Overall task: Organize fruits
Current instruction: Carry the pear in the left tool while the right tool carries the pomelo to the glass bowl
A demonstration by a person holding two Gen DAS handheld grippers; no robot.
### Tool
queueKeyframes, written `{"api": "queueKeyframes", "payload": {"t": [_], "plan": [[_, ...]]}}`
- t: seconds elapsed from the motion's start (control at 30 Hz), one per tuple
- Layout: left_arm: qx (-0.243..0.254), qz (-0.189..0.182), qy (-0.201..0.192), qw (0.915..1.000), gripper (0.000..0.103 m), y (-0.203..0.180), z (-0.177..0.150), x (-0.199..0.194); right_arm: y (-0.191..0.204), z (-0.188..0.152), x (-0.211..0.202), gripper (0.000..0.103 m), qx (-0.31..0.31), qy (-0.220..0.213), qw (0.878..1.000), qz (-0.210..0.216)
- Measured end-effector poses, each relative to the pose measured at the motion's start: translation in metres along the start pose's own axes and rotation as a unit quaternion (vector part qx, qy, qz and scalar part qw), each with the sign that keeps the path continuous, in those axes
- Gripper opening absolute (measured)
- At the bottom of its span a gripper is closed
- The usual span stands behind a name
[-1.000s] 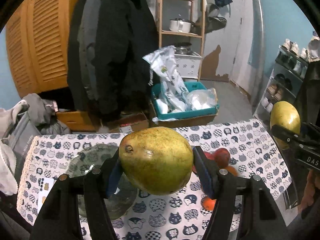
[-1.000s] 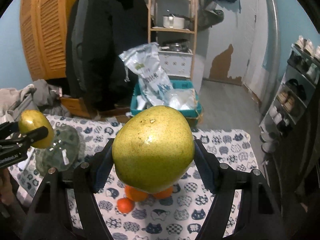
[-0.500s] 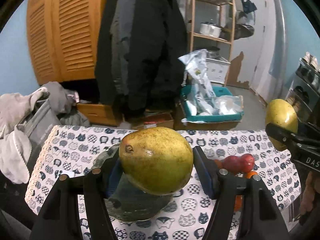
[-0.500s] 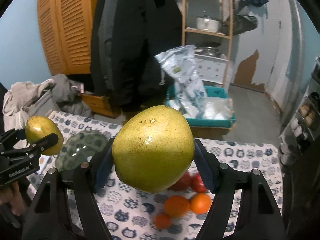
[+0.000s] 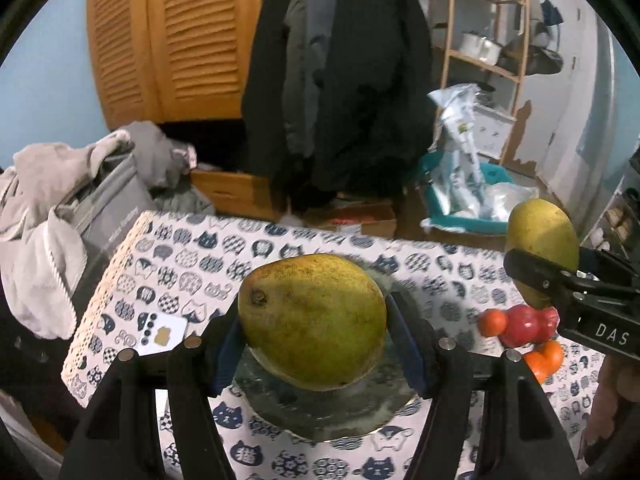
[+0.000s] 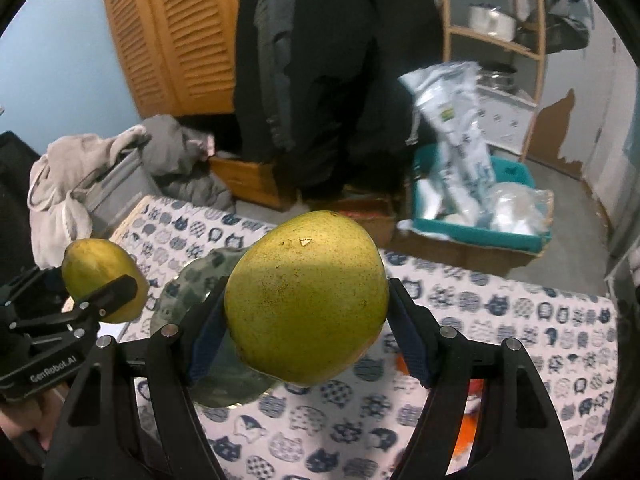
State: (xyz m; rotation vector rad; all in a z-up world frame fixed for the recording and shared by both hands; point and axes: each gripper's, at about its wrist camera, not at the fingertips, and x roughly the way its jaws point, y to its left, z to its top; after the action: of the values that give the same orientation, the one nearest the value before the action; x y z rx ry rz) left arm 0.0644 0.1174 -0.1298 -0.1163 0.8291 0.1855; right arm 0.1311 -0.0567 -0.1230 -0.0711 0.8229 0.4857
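I am swinging both pears over the glass plate (image 5: 328, 420) near the worktop's (image 5: 168, 264) left edge | left hand-held gripper (image 5: 316, 332) grasping pear (image 5: 316, 320) | right hand-held gripper (image 6: 304, 320) grasping pear (image 6: 308, 304) | placing comes next, I judge.

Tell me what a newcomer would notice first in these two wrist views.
First, two big yellow-green pears: the left gripper clamps one speckled pear above the round grey-green glass plate, and the right gripper clamps the other pear beside it. Next, the cat-print tablecloth beneath, with small red and orange fruits clustered at its right side.
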Motion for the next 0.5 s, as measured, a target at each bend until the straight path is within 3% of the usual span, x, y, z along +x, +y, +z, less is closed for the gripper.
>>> {"api": "queueKeyframes", "payload": {"t": [0.5], "plan": [[-0.035, 0.016, 0.088, 0.9954, 0.068, 0.049, -0.035, 0.083, 0.041, -0.008, 0.094, 0.075, -0.011, 0.086, 0.996, 0.030]]}}
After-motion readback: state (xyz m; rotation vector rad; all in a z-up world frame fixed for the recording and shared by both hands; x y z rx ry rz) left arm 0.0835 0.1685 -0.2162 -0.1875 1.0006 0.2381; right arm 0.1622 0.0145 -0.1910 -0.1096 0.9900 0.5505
